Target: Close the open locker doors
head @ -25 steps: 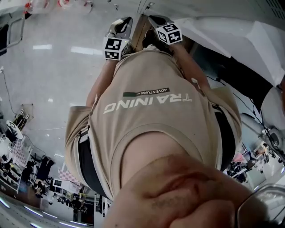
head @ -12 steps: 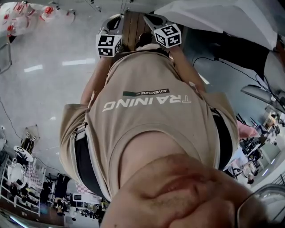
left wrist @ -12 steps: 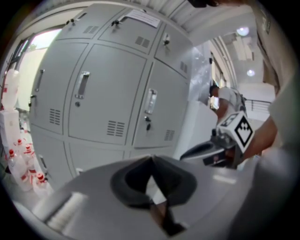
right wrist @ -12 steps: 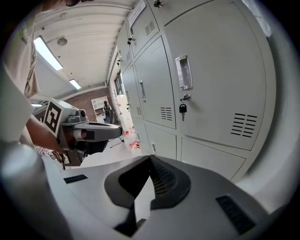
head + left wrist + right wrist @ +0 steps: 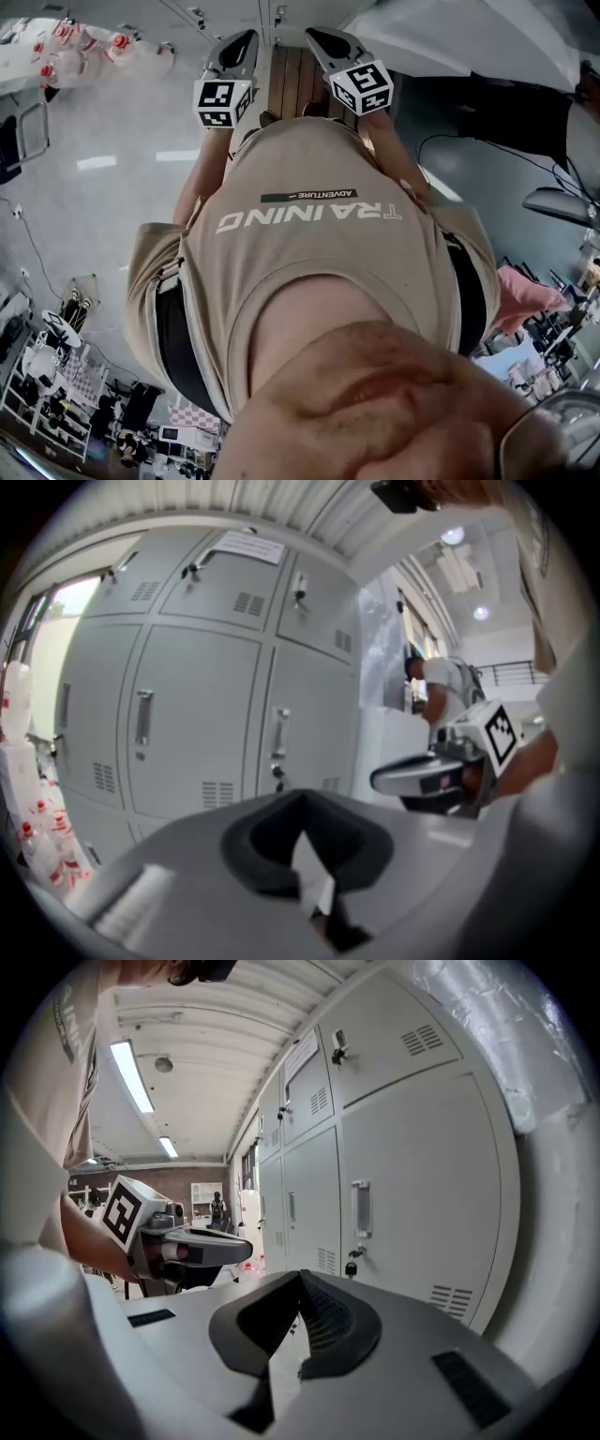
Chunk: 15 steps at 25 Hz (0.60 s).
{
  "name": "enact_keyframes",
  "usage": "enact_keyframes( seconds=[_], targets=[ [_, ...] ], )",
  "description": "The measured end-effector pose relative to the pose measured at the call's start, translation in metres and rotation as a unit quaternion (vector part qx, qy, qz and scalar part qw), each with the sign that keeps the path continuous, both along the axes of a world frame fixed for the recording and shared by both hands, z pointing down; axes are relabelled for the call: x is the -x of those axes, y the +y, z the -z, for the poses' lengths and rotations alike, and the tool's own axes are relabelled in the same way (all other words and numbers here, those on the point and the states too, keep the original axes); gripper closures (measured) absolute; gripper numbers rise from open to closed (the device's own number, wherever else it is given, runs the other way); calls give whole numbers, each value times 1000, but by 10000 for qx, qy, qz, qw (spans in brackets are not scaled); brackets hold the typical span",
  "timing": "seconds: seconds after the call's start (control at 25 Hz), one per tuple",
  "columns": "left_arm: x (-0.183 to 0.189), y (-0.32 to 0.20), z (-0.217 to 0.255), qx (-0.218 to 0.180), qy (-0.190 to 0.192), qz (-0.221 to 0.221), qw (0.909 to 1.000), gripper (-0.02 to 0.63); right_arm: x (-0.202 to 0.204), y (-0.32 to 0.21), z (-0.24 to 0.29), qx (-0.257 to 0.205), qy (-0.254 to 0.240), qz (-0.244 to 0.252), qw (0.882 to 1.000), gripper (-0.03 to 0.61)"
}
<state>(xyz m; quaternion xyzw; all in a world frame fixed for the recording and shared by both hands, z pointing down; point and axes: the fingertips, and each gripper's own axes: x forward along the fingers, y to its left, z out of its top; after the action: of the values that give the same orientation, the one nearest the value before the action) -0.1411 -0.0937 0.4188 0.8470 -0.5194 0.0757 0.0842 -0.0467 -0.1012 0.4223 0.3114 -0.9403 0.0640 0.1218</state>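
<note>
Grey lockers point(image 5: 197, 724) fill the left gripper view, and every door I can see there lies flush, with upright handles point(image 5: 142, 716) and a key in one lock point(image 5: 277, 772). The right gripper view shows the same bank of lockers point(image 5: 422, 1194) from the side, its doors also flush, with a handle point(image 5: 361, 1208) and a hanging key point(image 5: 352, 1265). My left gripper point(image 5: 302, 799) is shut and holds nothing. My right gripper point(image 5: 302, 1277) is likewise shut and holds nothing. In the head view both grippers point(image 5: 234, 56) point(image 5: 333, 47) are held out side by side past the person's beige shirt.
Bottles with red caps point(image 5: 23, 836) stand on the floor left of the lockers. A white plastic-wrapped surface point(image 5: 534, 1063) lies right of the lockers. A person in white point(image 5: 441, 682) stands beyond the lockers' end, and another person point(image 5: 217, 1208) far down the hall.
The head view has swung, so the background has shifted round the body. Both grippers stay held out in front, a little further apart, with jaws unchanged.
</note>
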Motion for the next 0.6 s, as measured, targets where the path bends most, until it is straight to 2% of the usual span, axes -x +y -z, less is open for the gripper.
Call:
enact_keyframes(
  seconds=[0.28,0.44,0.6],
  targets=[
    [-12,-22,72,-782,-50,19,9969,614,-27,-29,73,-808,-497,-246,9952,565],
    [-27,-11,86,-819,64,73,9966,614,-49,-19,96,-1216,-654,-593,9886,565],
    [-44,-4,91,-804,222,66,9965,614,-54,-16,97,-1128,-740,-599,9890,565]
  ],
)
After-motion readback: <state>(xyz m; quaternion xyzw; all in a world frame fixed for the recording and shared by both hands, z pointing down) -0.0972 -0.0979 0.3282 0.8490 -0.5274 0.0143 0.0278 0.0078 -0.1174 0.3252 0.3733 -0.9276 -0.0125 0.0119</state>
